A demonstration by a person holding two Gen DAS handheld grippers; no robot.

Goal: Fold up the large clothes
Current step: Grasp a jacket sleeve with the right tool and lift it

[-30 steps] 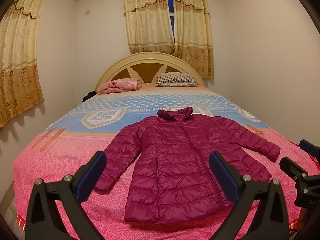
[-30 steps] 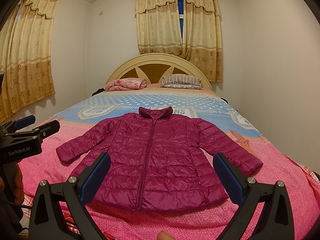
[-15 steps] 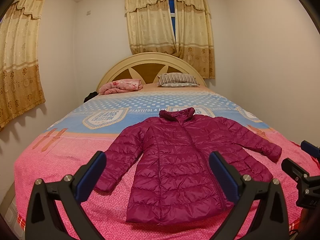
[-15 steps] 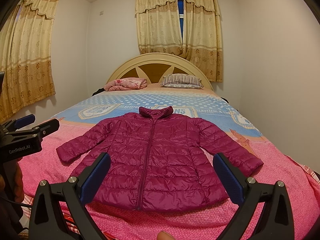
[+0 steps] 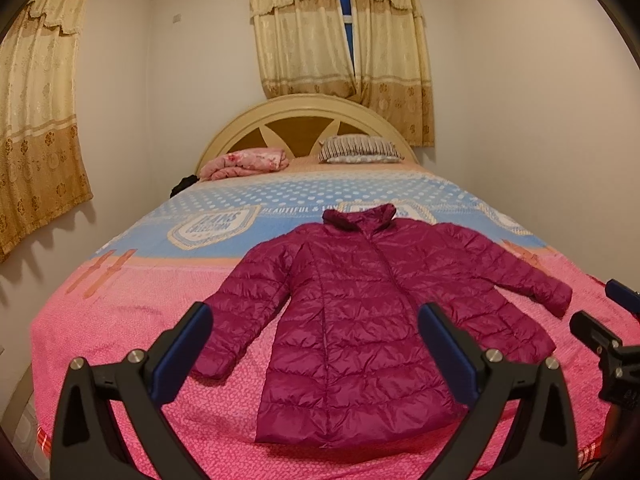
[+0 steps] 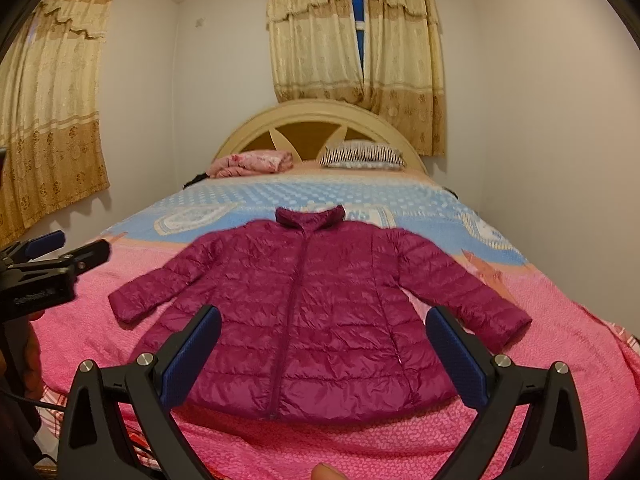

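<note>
Beyond open jaws: jacket [image 5: 360, 320] flat on bed [image 5: 120, 320].

One quilted magenta jacket [image 5: 360, 320] lies on one bed [image 5: 120, 312]. One striped pillow [image 5: 360, 150] and one folded pink blanket [image 5: 244, 162] rest near one headboard [image 5: 304, 108]. Two grippers: left gripper [image 5: 316, 352], right gripper [image 6: 324, 354]. Two curtained windows: [image 5: 344, 52], [image 5: 36, 112].

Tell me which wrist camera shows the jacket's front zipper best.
The right wrist view. There the zipper runs nearly straight down the middle of the magenta jacket, seen from collar to hem. In the left wrist view the zipper slants off-center, and a finger of the left gripper hides its lower end.
</note>
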